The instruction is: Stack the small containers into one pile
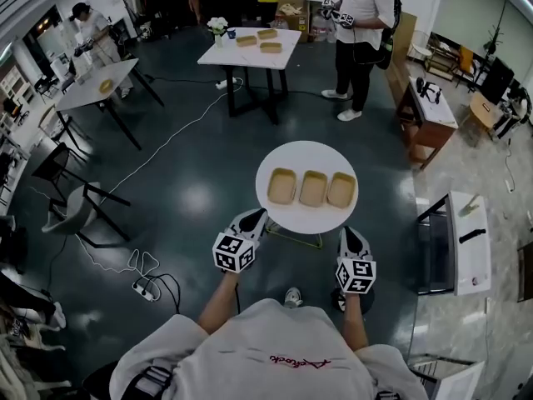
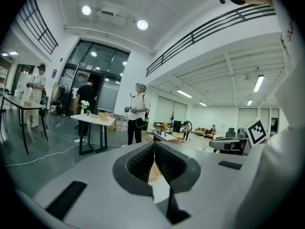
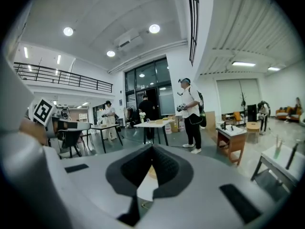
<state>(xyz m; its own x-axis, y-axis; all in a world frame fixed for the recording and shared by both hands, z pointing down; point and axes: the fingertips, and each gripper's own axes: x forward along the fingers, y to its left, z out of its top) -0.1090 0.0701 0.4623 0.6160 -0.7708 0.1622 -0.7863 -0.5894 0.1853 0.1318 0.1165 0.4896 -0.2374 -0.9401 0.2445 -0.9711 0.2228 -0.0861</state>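
Note:
Three shallow tan containers lie in a row on a small round white table (image 1: 306, 163): the left one (image 1: 281, 186), the middle one (image 1: 313, 188) and the right one (image 1: 341, 189), side by side and none stacked. My left gripper (image 1: 255, 219) hovers at the table's near left edge, shut and empty. At the near right edge my right gripper (image 1: 351, 236) is also shut with nothing in it. In the left gripper view the left gripper (image 2: 154, 146) shows its jaws pressed together, a sliver of tan container (image 2: 153, 174) below them. The right gripper (image 3: 152, 150) looks the same in its own view.
A rectangular white table (image 1: 237, 57) with more containers and a flower vase stands at the back, a person (image 1: 360, 32) beside it. A wooden bench (image 1: 426, 115) and a white desk (image 1: 468, 244) are to the right. A black chair (image 1: 71, 186) and floor cables (image 1: 146, 288) lie left.

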